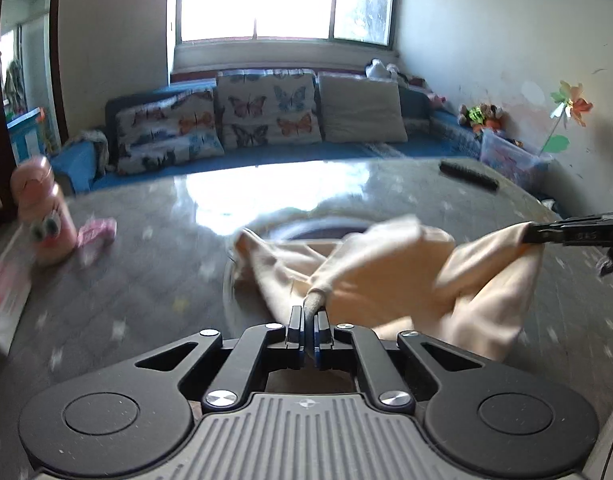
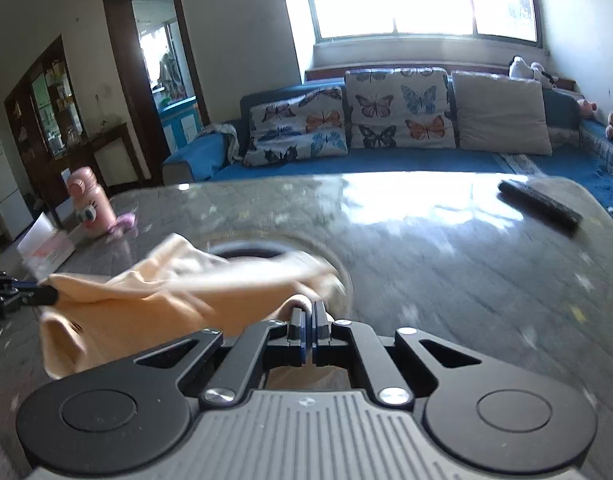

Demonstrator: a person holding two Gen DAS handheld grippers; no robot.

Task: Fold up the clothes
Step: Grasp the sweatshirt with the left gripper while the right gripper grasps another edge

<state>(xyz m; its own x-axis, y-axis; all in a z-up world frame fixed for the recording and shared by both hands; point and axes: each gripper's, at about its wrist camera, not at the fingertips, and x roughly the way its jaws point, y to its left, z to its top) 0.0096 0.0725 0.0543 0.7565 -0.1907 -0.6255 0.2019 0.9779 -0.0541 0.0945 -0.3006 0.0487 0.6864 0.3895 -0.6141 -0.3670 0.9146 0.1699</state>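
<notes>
Pale peach soft-knit garment [image 1: 386, 272], bunched and half lifted off grey speckled glossy tabletop [image 1: 146, 292]; strung between both grippers, slack sagging in the middle, far end trailing on the table toward 11 o'clock in left wrist view.

Near: left gripper [image 1: 309, 322] jaws together, clamped on a rolled corner of the fabric, cloth rising straight from pads at 12 o'clock. Right gripper [image 2: 307, 322] likewise pinched shut on a fold of the same garment, dead ahead at 12.

Mid: in left wrist view the right gripper's black fingers enter at 3 o'clock, biting the other corner. In right wrist view the left one shows at 9 o'clock. So garment's long axis runs roughly 9–3, hand to hand; neither hand clearly nearer, both already on it. Judgement: coming move turns on pulling the held edge taut along that axis before laying flat; cloth looks twisted near left pads, may need shaking out.

Far: pink cartoon-face bottle [image 1: 46, 216] at 10 o'clock, w/ small pink wrapper [image 1: 96, 234] beside it. Black flat remote-like bar [image 1: 468, 174] at 1 o'clock, well apart. Beyond table: blue sofa [image 1: 266, 156], butterfly-print cushions [image 1: 266, 110], bright window [image 1: 286, 0].
</notes>
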